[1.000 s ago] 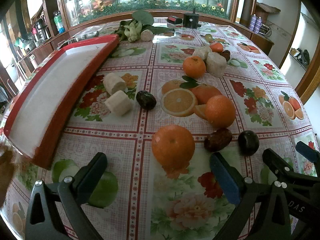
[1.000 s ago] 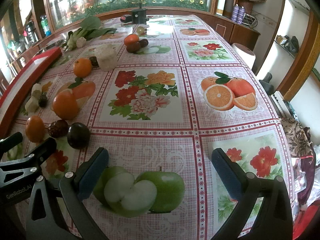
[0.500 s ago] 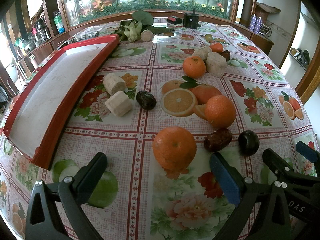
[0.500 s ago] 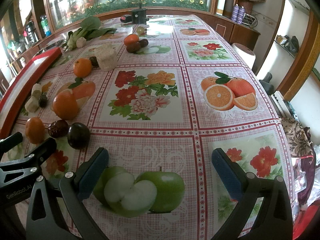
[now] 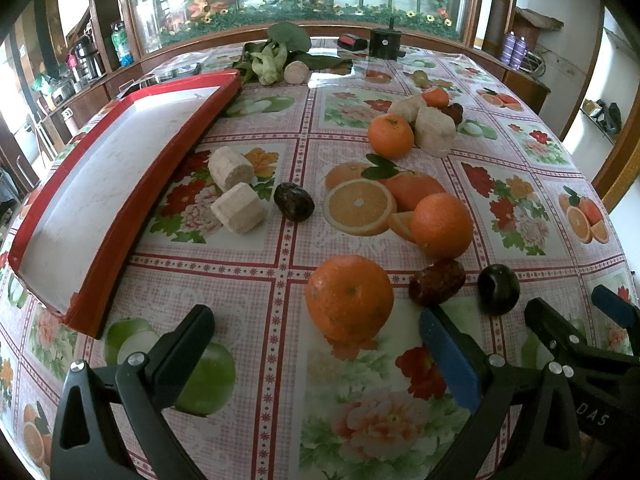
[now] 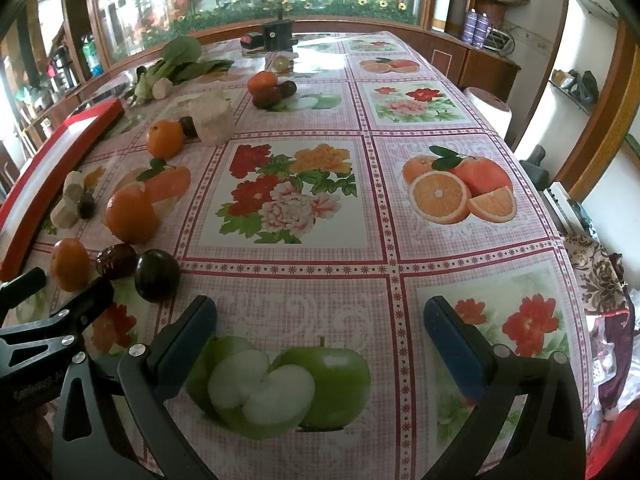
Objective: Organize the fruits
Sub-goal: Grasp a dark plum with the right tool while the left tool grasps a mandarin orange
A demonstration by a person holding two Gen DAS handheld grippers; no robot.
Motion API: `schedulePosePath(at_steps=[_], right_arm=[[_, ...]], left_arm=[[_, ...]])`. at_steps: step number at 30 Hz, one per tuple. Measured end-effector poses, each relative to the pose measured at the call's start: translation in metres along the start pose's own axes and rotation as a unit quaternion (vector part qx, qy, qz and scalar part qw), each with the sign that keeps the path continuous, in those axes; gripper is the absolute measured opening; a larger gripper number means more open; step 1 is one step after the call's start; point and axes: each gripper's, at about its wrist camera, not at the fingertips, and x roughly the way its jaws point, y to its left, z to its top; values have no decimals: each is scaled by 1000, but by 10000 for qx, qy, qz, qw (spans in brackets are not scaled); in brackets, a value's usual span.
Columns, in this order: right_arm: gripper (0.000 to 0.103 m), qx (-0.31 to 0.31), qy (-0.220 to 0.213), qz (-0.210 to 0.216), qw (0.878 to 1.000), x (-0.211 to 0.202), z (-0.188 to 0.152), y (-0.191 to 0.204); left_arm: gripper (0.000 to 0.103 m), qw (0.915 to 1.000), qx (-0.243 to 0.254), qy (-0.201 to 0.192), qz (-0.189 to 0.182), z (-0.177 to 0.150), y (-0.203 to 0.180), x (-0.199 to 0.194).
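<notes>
Fruit lies scattered on a flowered tablecloth (image 5: 280,360), and the red tray (image 5: 188,152) with its white floor serves as landmark here. Just right of the tray's long edge sit two pale cut chunks (image 5: 238,208) and a dark date (image 5: 294,207). Farther right of the tray, a near orange (image 5: 350,298) rests just ahead of the left gripper (image 5: 316,334), whose fingers stand wide apart and hold nothing. Beyond it to the right come a brown date (image 5: 437,282) and a dark plum (image 5: 498,289), with a second orange (image 5: 441,225) behind them. A third orange (image 5: 391,136) sits deeper on the table beside a pale chunk (image 5: 435,132) (printed oranges on the cloth lie between, easy to confuse with real ones). Past the tray's far corner lie leafy greens (image 5: 276,56). The right gripper (image 6: 320,330) hovers over a printed green apple, well right of the tray, its fingers also spread and empty; the small dark items behind that far group are probably more dates.
</notes>
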Motion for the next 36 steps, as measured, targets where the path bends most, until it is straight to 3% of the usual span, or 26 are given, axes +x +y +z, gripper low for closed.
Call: schedulePosePath(at_steps=[10,17,21,26,29,33,36], right_arm=[[103,-100,115,29,9999,1,4,1],[103,-304,210,57,9993,0,6,2],[103,-288,116,422,9986,-8,11,4],[103,-909,127,996,9908,-17,14,33],[91,-1210,221,1180,9854,-13,18,49],[55,-1482,572,1375,9777,0,20,61],[44,-1702,495,1341,9750,-1,20,67]], left_arm=[[103,9997,156,146,-91,2,-1,3],[103,9993,82,288,-231,-4,23,-5],[103,9992,-9,192,-342,-6,43,-18],[103,9983,262,179,-499,-10,53,-30],[103,9975,476,135,-508,-12,52,-33],[103,9968,481,170,-623,-12,55,-34],[103,9963,525,165,-665,-13,54,-35]])
